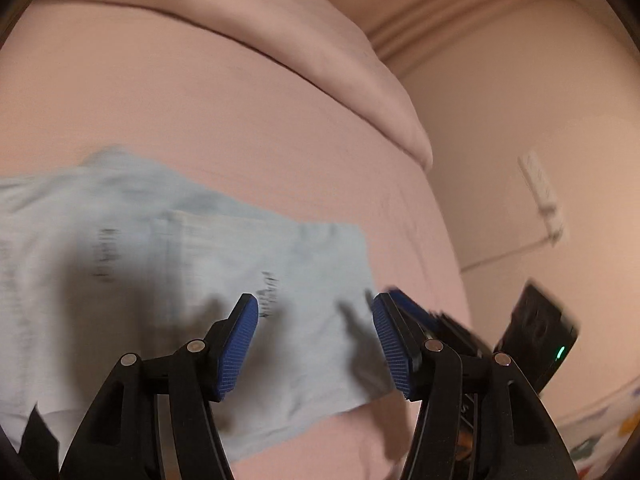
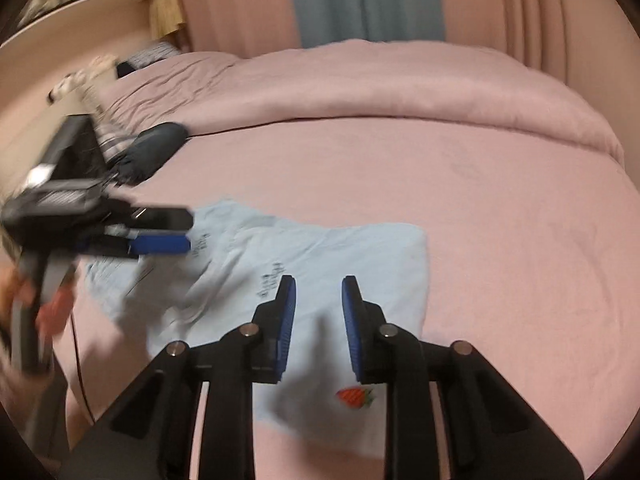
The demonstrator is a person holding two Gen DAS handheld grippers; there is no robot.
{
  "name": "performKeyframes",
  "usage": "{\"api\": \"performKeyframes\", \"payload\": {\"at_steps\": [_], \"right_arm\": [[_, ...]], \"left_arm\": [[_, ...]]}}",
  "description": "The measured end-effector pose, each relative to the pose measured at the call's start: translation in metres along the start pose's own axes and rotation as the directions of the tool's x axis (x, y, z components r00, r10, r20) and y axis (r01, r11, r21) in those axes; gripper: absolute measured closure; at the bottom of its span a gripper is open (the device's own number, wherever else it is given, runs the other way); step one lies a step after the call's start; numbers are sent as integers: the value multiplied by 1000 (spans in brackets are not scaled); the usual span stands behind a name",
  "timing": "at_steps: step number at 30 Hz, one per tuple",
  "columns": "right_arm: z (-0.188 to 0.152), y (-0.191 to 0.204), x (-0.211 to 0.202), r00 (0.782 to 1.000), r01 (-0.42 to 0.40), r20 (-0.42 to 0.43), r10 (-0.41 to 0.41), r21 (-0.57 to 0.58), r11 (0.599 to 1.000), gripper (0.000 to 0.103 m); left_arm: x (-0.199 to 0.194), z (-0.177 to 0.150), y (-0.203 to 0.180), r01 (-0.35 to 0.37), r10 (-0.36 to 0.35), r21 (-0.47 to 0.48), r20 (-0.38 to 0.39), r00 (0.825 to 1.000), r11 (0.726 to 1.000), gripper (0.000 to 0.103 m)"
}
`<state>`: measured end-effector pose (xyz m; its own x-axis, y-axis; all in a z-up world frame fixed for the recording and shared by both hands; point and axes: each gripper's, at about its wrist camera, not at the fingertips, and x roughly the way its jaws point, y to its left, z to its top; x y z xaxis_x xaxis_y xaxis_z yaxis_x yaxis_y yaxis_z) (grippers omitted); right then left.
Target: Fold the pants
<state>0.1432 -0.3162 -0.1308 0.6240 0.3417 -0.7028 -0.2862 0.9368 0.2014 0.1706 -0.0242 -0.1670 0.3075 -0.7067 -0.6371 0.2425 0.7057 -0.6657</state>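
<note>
Pink bed (image 2: pixel 480 220): pants (image 2: pixel 320 248) lie flat below both empty, parted grippers.

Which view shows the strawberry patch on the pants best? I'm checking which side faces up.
The right wrist view: the strawberry patch lies sharp on the pale blue pants, just below the gripper's fingers. The left wrist view shows only blurred pants, no patch.

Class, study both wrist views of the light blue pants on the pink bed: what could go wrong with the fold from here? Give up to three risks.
1. Both the left gripper and the right gripper have open jaws with nothing between them, so the light blue pants lie unheld and the layers may spring apart.
2. The soft pink bedsheet could get pinched together with the pants.
3. Both views are blurred, so a grab may miss the edge.
</note>
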Motion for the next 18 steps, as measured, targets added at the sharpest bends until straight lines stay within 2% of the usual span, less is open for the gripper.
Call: {"api": "performKeyframes", "payload": {"at_steps": [1, 2, 3, 4, 5, 6, 7, 9, 11, 12, 13, 14, 15, 16, 18], "right_arm": [[-2, -1, 7, 1000, 7, -13, -7, 13, 1000, 81], [-3, -1, 15, 1000, 7, -24, -6, 28, 1000, 81], [-4, 9, 21, 999, 7, -36, -6, 35, 999, 81], [-6, 9, 30, 998, 8, -58, -6, 45, 999, 81], [-8, 13, 36, 997, 10, -78, -6, 47, 999, 81], [-14, 18, 43, 995, 17, -100, -13, 40, 999, 81], [-22, 22, 47, 991, 31, -127, -28, 25, 999, 83], [-27, 24, 53, 985, 48, -162, -49, -10, 999, 84], [-24, 24, 55, 982, 51, -183, -56, -33, 998, 84], [-21, 25, 55, 979, 57, -195, -63, -37, 998, 84], [-15, 25, 56, 976, 67, -207, -74, -38, 997, 83], [-9, 29, 54, 973, 84, -215, -89, -31, 996, 76], [-8, 31, 48, 976, 70, -206, -73, -20, 997, 76], [-1, 39, 42, 983, 13, -185, -13, -6, 1000, 77], [13, 63, 41, 980, -91, -177, 88, -12, 996, 77]], "left_arm": [[10, -5, -3, -33, 33, 21, -10, 999, 999, 44], [24, -12, -3, -97, 98, 45, -37, 994, 994, 44], [32, -17, -1, -174, 178, 70, -53, 983, 982, 45], [38, -24, 3, -275, 282, 104, -62, 957, 956, 49], [39, -33, 7, -339, 347, 133, -39, 937, 931, 67], [32, -38, 12, -363, 369, 149, -9, 930, 920, 77], [25, -42, 16, -385, 389, 146, 2, 921, 911, 79], [11, -49, 26, -370, 373, 109, 1, 928, 922, 86], [2, -56, 30, -395, 396, 110, 15, 918, 912, 86], [-3, -60, 33, -417, 417, 111, 22, 908, 902, 78], [-5, -63, 35, -407, 406, 96, 25, 913, 909, 77], [-7, -63, 39, -384, 382, 76, 28, 924, 920, 76], [-6, -65, 42, -366, 365, 62, 30, 931, 929, 76], [-4, -65, 44, -356, 355, 51, 29, 934, 933, 76], [-6, -65, 49, -344, 343, 26, 30, 939, 939, 76]]}}
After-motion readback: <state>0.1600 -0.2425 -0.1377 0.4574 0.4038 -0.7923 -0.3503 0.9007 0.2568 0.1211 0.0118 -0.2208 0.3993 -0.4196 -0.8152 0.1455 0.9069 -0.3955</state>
